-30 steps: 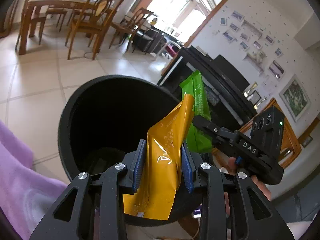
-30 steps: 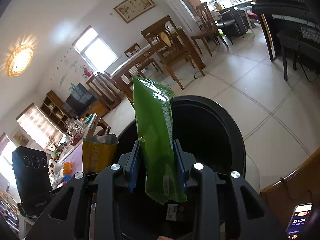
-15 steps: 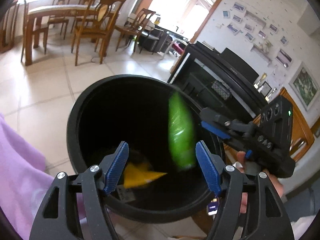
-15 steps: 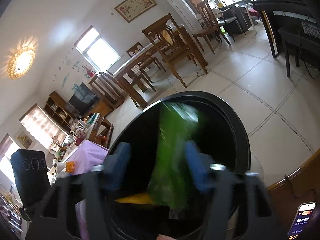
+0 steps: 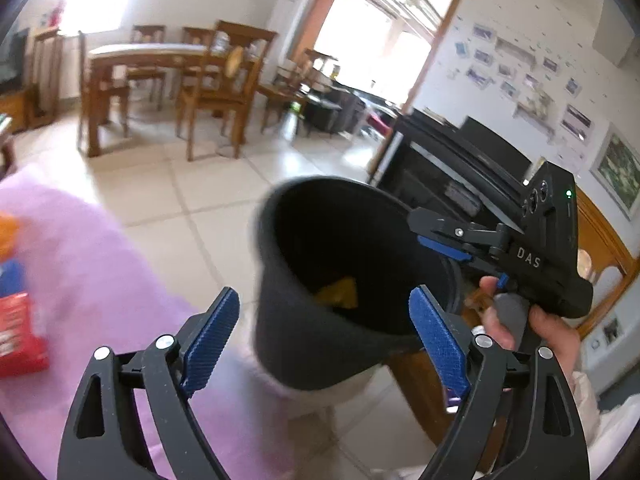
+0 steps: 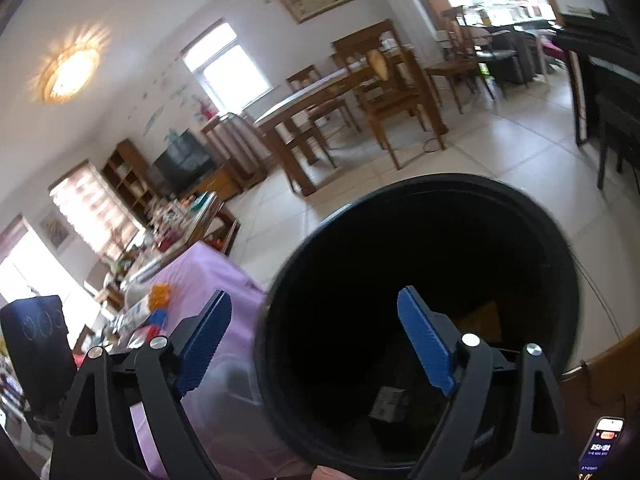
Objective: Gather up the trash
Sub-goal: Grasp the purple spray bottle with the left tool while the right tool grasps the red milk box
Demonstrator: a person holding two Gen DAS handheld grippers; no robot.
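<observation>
Since the earlier frames the yellow and green wrappers have been let go into the black trash bin [image 5: 320,336], and both views have been swung leftward, away from its mouth. The left tongs [image 5: 324,334] are seen spread wide and empty, framing the near wall of the bin. The right tongs [image 6: 316,338] are likewise released, with nothing between the blue pads [image 6: 426,346], and are held over the bin's opening. A corner of the yellow wrapper [image 5: 338,292] is visible low inside the bin; the green wrapper cannot be made out in the dark interior. Beyond the tongs, to the left, a tabletop under a purple cloth [image 5: 92,264] is seen, with a red packet [image 5: 20,336] and an orange-and-blue item [image 5: 10,256] lying on it, both blurred. More clutter further along the cloth is too small to identify.

The drop is judged done, and more trash remains to be fetched. The bin stands just beside the tabletop edge; it could be knocked or tipped if the tongs are swung across carelessly. The flat packet could slip from the pads if it is pinched only at a corner.
</observation>
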